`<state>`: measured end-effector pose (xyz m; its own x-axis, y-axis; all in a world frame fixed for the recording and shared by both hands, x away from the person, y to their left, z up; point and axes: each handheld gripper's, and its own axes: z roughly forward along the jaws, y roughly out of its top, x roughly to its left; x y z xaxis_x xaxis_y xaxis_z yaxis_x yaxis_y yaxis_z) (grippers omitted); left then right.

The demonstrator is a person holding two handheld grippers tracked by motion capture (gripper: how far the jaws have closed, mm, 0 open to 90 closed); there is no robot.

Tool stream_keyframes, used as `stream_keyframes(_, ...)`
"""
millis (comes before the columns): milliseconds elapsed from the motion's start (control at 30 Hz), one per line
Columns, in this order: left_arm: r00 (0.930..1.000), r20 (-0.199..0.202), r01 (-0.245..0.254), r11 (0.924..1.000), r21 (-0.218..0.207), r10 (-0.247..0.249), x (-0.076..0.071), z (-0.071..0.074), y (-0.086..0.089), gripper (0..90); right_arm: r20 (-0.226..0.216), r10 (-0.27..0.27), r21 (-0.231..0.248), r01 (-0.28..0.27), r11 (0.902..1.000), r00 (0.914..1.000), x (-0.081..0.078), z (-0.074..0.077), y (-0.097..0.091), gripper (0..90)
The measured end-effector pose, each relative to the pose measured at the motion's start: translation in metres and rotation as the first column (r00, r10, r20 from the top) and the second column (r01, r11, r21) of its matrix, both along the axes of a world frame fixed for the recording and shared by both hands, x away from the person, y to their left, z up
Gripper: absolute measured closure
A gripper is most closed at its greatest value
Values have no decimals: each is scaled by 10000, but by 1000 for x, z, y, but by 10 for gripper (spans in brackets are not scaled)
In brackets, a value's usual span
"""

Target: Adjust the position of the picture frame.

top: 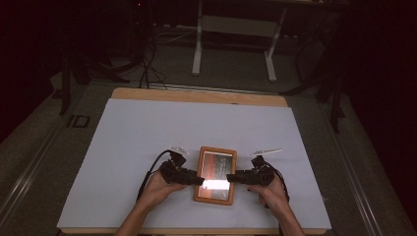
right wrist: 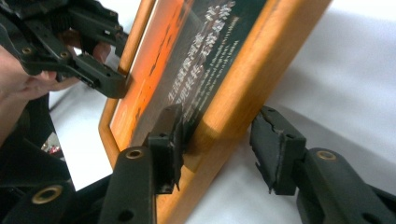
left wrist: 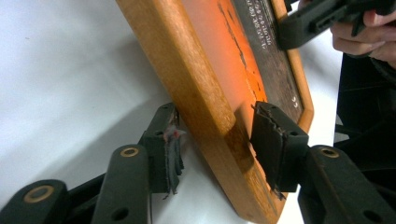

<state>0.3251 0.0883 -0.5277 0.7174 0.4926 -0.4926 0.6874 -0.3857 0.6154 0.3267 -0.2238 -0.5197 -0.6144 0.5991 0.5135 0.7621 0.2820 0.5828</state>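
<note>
The wooden picture frame (top: 215, 175) lies near the white table's (top: 147, 128) front edge. The left gripper (top: 199, 181) straddles its left rail, jaws parted; the right gripper (top: 230, 177) straddles its right rail, likewise unclamped.

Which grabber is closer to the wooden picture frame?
Left, barely. The left gripper has both jaws around the picture frame edge, nearly touching. The right gripper also straddles the opposite edge, but one jaw stands clear.
</note>
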Motion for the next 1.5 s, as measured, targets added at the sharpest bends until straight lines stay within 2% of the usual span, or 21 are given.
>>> stream_keyframes(233, 9985, 101, -541, 9985, -128, 542, 4, 3, 10, 569, 140, -225, 250, 222, 9994, 9996, 17, 7, 12, 577)
stream_keyframes(467, 9924, -115, -1224, 9922, -252, 1221, 15, -1, 21, 566, -114, -438, 198, 440, 9988, 9990, 36, 5, 25, 572)
stream_keyframes(733, 9915, -449, -1235, 9916, -374, 1218, 27, -8, 24, 556, -650, -861, 153, 872, 9961, 9942, 43, -3, 25, 563)
stream_keyframes(1000, 9919, -480, -1199, 9918, -439, 1178, 28, -9, 24, 555, -636, -873, 124, 882, 9960, 9942, 43, -4, 23, 568)
stream_keyframes(1033, 9920, -461, -1193, 9919, -440, 1173, 28, -9, 24, 554, -610, -868, 116, 877, 9961, 9944, 42, -4, 23, 568)
stream_keyframes(1200, 9934, 171, -1130, 9936, -44, 1131, 24, -6, 19, 510, -493, -911, 222, 923, 9955, 9946, 39, -6, 23, 558)
stream_keyframes(1300, 9912, 382, -1270, 9919, 75, 1267, 22, -4, 20, 473, -203, -973, -70, 972, 9952, 9950, 37, -4, 23, 519)
stream_keyframes(1433, 9862, 564, -1545, 9878, -190, 1554, 20, 3, 28, 437, 141, -1035, 4, 1035, 9946, 9945, 32, 1, 18, 490)
stream_keyframes(1500, 9813, 759, -1752, 9842, -252, 1766, 18, 6, 32, 433, 274, -1097, 45, 1096, 9940, 9936, 30, 3, 14, 482)
